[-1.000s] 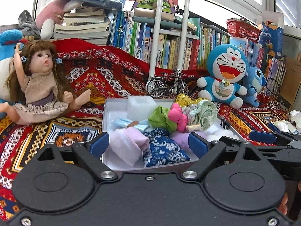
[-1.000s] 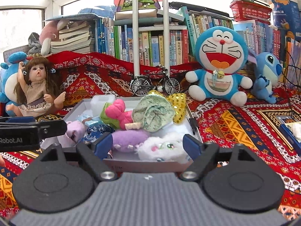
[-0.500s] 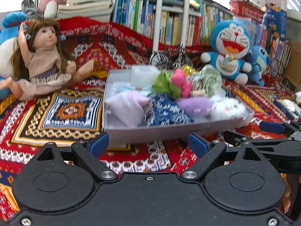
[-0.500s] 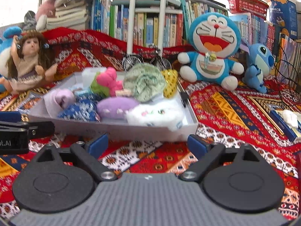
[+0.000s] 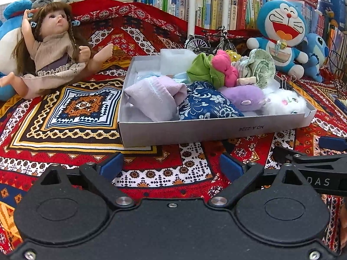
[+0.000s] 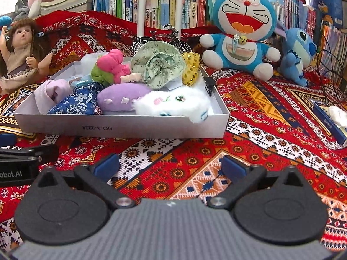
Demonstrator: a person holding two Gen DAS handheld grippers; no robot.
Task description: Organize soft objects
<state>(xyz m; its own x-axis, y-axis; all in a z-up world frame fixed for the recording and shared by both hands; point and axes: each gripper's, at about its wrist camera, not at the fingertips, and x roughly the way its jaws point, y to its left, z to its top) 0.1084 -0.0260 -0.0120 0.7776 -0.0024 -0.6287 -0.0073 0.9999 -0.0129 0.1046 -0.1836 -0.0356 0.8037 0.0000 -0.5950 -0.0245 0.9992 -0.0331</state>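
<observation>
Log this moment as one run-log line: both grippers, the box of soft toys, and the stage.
left gripper: open, empty | right gripper: open, empty, jaws just widened | white box: on patterned cloth, full of soft toys | stage: nothing grasped

The box [image 5: 208, 130] lies on the patterned cloth [image 5: 71, 108], soft toys piled inside. A doll [image 5: 54, 52] sits left of it. A model bicycle [image 5: 211, 40] stands behind it.

Box [image 6: 121, 127] w/ soft toys [image 6: 173, 104] beyond empty, wide-open right gripper [image 6: 171, 165]
</observation>
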